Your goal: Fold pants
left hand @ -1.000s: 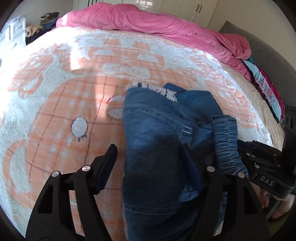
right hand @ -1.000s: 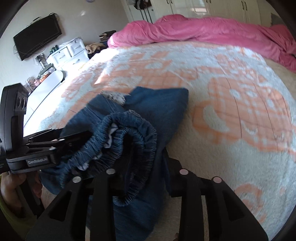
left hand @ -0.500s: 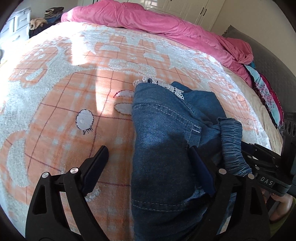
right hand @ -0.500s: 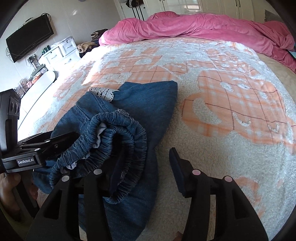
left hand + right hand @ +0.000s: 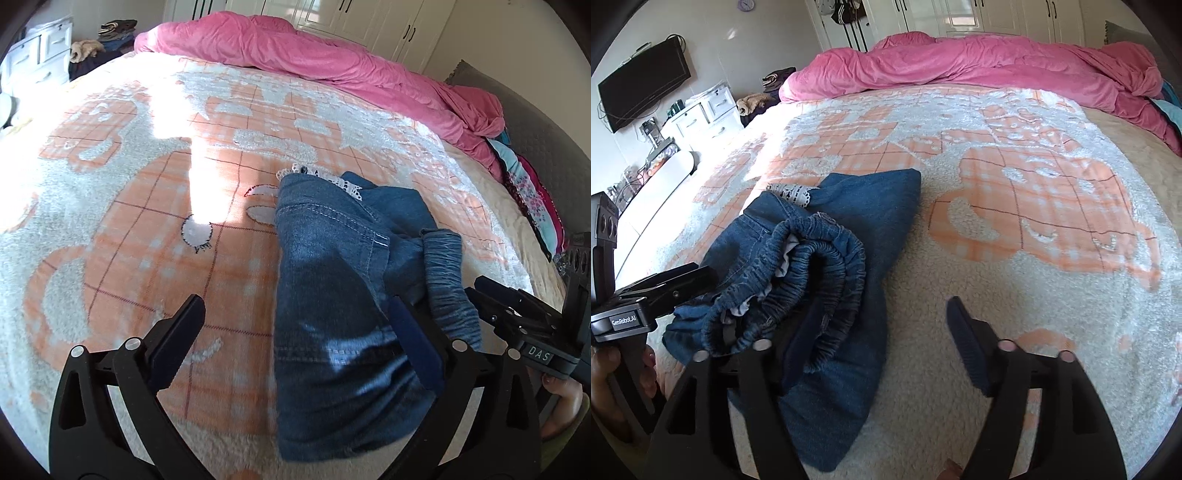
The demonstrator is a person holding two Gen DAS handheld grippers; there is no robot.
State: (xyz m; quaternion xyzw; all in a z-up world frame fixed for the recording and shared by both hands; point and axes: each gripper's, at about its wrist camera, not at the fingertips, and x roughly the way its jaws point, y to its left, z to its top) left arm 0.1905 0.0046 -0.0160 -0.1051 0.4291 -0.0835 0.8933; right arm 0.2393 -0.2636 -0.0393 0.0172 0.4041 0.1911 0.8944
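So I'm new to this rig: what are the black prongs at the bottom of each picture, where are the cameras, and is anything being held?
No robot here: a person holds a hand-held gripper in each hand, each with a fisheye camera looking along its two fingers. One picture comes from the left hand-held gripper, the other from the right hand-held gripper; each also shows at the edge of the other's view. Both are open and hold nothing. Folded denim pants with an elastic waistband lie on an orange-and-white blanket on the bed. A pink duvet is bunched along the far edge.
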